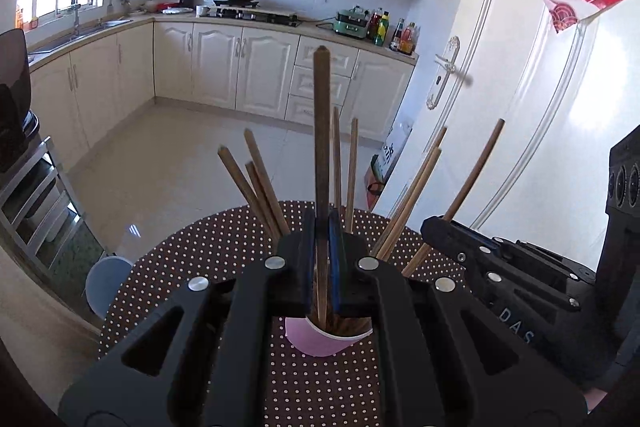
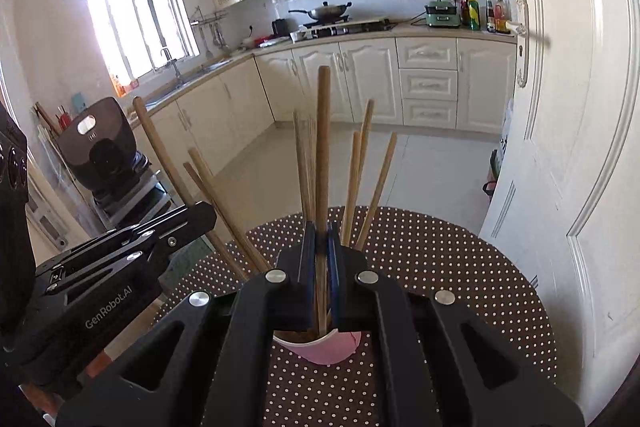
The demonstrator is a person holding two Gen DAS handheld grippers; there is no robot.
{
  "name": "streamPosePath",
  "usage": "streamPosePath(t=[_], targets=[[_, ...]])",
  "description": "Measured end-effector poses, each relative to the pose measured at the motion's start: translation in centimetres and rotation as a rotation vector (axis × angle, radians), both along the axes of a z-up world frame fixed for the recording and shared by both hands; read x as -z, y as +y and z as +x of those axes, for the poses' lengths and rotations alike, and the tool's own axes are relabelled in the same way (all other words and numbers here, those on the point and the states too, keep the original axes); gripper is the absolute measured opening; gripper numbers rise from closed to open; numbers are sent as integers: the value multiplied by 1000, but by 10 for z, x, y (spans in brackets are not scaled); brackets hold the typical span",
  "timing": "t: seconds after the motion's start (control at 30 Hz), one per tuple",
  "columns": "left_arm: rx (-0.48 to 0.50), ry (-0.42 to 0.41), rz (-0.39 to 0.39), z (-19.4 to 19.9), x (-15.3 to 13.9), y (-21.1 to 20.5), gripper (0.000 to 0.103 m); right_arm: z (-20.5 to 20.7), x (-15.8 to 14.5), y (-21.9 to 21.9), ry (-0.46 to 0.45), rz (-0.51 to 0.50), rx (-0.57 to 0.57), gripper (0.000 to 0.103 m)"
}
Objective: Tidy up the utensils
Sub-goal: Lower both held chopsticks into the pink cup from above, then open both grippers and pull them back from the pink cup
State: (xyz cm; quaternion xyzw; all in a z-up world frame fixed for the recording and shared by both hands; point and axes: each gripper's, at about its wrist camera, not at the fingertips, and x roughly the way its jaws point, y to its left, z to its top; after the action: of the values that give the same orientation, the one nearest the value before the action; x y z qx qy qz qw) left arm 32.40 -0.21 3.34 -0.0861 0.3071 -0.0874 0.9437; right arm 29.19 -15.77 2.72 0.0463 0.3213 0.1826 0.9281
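Pink cup (image 1: pixel 320 341) sits on polka-dot table (image 1: pixel 200 259), already stuffed with chopsticks fanning out every which way. Left gripper (image 1: pixel 322 227) right above cup, jaws clamped on dark chopstick (image 1: pixel 321 131), stick upright, lower tip inside cup. Right gripper (image 2: pixel 321 239) same deal beside it over cup, pinching lighter chopstick (image 2: pixel 322 147), tip down in cup too. Kitchen counter well behind cup.
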Motion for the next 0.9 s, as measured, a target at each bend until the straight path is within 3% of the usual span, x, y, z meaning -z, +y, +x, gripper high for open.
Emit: streamPosePath(t=[0.2,0.5,0.7,0.73,0.8,0.83,0.9], targets=[[44,58,-8,9,23,-2,7,7,15,2,28,-18,11,5],[59,55,-19,15,35,0,7,12,18,1,22,-40,23,7],[77,48,46,18,35,-9,8,17,21,-1,58,-17,14,10],[77,49,51,18,35,-10,11,16,20,-2,58,-14,15,15],[65,55,63,17,35,-9,26,13,18,-4,56,-4,19,29],[46,52,71,16,35,-9,39,11,17,-6,52,-3,31,32],[-3,20,97,9,32,-6,51,9,14,-9,41,4,40,37]])
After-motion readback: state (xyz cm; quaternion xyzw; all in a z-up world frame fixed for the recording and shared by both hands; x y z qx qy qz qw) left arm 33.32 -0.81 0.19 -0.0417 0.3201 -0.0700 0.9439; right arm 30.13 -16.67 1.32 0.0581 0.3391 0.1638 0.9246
